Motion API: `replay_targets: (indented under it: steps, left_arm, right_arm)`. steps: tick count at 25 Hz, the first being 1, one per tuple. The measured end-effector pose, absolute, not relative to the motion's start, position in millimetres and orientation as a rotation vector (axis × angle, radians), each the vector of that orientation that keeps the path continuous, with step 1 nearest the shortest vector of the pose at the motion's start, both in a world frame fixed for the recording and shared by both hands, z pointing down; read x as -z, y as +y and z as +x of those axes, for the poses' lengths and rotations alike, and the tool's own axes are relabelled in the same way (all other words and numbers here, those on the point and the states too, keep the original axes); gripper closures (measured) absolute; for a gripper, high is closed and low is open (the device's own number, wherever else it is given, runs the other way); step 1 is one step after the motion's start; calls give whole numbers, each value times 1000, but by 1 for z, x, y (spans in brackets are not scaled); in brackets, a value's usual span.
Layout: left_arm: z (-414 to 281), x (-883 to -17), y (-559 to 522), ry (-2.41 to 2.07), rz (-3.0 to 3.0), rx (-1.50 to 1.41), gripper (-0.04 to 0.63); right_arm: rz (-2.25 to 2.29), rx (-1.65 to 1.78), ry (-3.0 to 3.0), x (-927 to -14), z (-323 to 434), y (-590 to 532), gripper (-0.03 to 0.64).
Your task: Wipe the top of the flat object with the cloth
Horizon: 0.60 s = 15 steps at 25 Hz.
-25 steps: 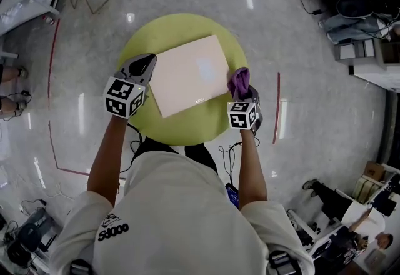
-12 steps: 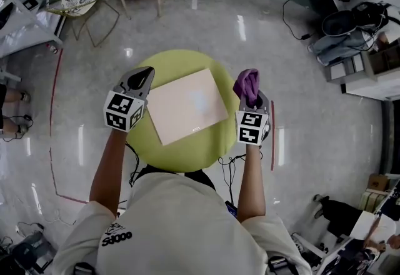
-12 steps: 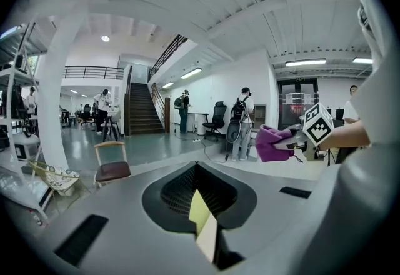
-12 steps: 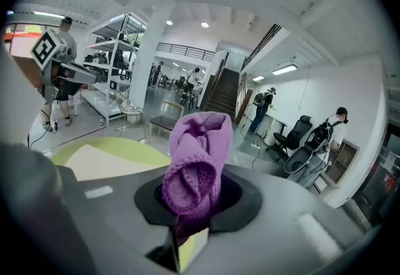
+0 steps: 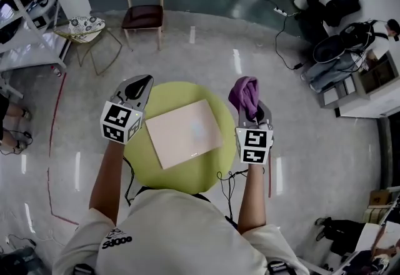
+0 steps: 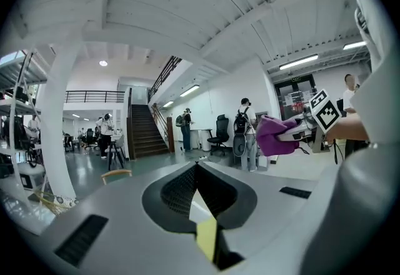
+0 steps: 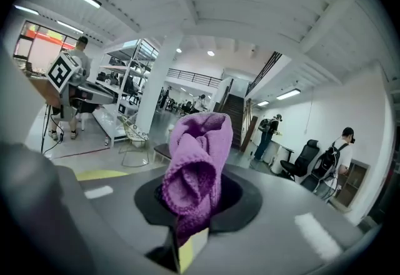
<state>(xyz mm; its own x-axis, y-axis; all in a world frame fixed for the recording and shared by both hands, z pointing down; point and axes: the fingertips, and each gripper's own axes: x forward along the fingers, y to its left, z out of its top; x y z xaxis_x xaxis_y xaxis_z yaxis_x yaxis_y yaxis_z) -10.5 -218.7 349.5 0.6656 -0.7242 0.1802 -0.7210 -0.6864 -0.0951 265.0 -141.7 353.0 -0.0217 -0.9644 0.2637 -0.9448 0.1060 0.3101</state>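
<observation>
A flat pale pink object [image 5: 184, 133] lies on a round yellow-green table [image 5: 181, 170] in the head view. My right gripper [image 5: 252, 108] is raised to the right of the table, shut on a purple cloth [image 5: 244, 95] that bunches up out of its jaws; the same cloth [image 7: 195, 170] fills the middle of the right gripper view. My left gripper [image 5: 139, 86] is lifted at the table's left side, jaws shut with nothing between them. In the left gripper view the jaws [image 6: 195, 189] point out level across the room, with the purple cloth [image 6: 275, 135] at right.
A wooden chair [image 5: 144, 11] with a dark seat stands beyond the table, and a wire side table [image 5: 84, 30] at far left. Bags and boxes [image 5: 350, 55] crowd the right side. Red tape lines [image 5: 55, 117] mark the glossy floor. Cables [image 5: 226, 175] hang by the table's near edge.
Both grippers have lifted off the table and now point level across the room. The right gripper carried the purple cloth up and away from the pink object's right edge.
</observation>
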Motion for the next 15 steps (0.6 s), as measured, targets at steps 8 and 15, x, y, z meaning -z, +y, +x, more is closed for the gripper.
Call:
replay_targets:
  steps: [8, 15]
  left_arm:
    - [-3, -282, -204, 1149, -2765, 242, 591]
    - [0, -237, -186, 1098, -2725, 181, 591]
  right_arm:
    - [1818, 236, -2144, -277, 221, -139, 543]
    - [1766, 351, -2198, -237, 193, -132, 543]
